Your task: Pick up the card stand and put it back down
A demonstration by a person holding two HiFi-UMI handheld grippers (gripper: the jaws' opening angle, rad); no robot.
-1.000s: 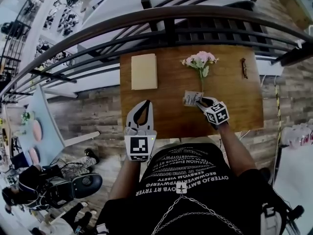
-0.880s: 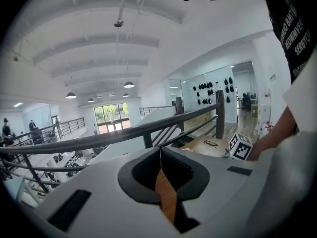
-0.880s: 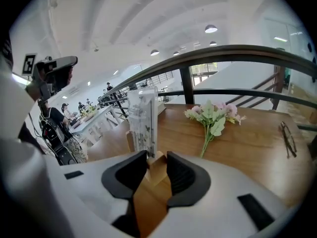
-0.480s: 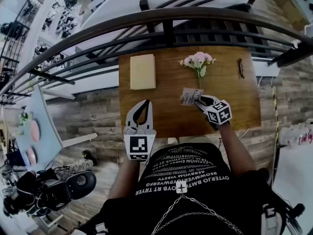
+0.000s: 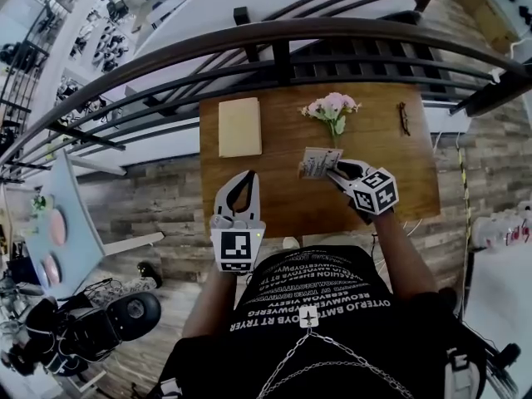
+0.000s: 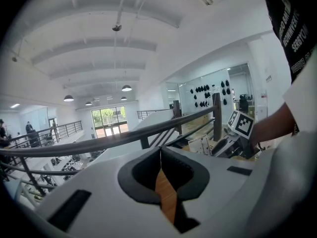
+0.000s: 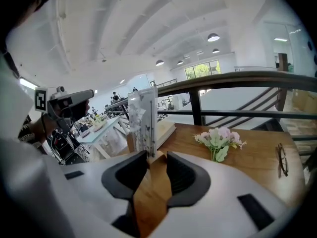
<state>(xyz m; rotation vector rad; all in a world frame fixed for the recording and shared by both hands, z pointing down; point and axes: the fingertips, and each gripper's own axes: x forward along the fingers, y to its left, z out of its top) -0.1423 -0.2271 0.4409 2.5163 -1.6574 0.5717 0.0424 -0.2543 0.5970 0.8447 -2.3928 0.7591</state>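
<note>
The card stand (image 5: 316,163), a clear upright sheet on a small wooden base, hangs above the wooden table (image 5: 274,202). My right gripper (image 5: 336,171) is shut on that base. In the right gripper view the card stand (image 7: 143,117) rises straight up from between the pads of the right gripper (image 7: 155,158), with the tabletop well below it. My left gripper (image 5: 247,175) hovers at the table's near left edge. In the left gripper view, the left gripper (image 6: 160,151) is shut with nothing in it.
On the table lie a cream notebook (image 5: 239,126) at back left, a bunch of pink flowers (image 5: 331,109) just beyond the stand, and a pair of glasses (image 5: 404,116) at back right. A dark railing (image 5: 274,36) runs along the table's far side.
My right gripper has lifted the card stand off the table; it now sits nearer the camera and a little farther back. The left gripper has stayed put.
</note>
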